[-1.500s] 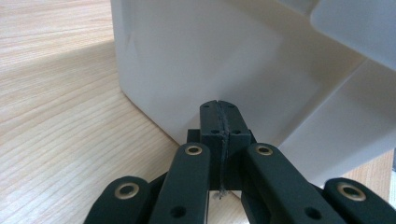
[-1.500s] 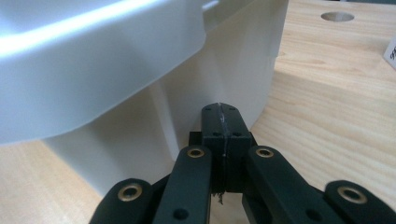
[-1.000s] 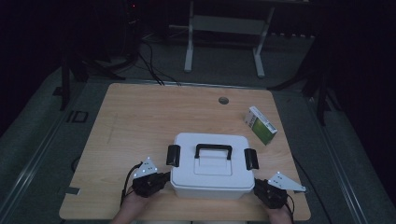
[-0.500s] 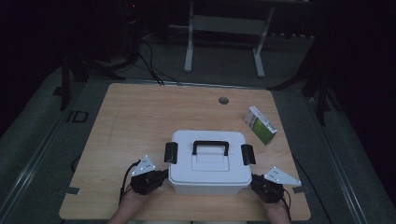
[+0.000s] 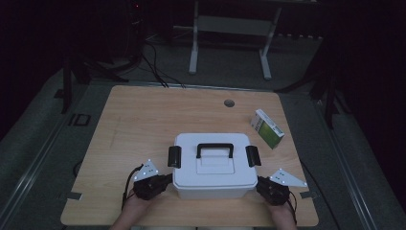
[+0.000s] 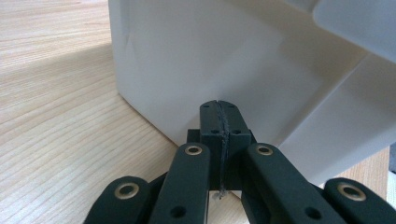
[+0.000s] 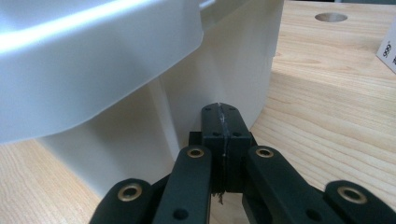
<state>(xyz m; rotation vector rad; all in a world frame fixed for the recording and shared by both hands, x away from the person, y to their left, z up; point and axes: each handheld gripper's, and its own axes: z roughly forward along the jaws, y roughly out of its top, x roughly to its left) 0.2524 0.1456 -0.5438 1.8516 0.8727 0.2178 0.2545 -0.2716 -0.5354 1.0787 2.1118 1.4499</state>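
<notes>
A white lidded box (image 5: 213,165) with a black handle (image 5: 215,148) and black side latches stands at the near middle of the wooden table (image 5: 143,120). My left gripper (image 5: 167,179) is shut, its tips against the box's lower left side. In the left gripper view the closed jaws (image 6: 218,105) touch the white wall (image 6: 224,56) near a corner. My right gripper (image 5: 260,182) is shut too and meets the box's lower right side. The right gripper view has its tips (image 7: 220,108) under the lid's overhang, against the box (image 7: 93,60). Neither holds anything.
A small green and white carton (image 5: 267,128) lies behind and right of the box, its edge also in the right gripper view (image 7: 387,51). A round cable hole (image 5: 229,103) sits near the table's far edge. Stand legs and cables are on the dark floor beyond.
The box has slid slightly to the left and toward the near edge. The right gripper has moved left with it, and the left gripper has barely shifted.
</notes>
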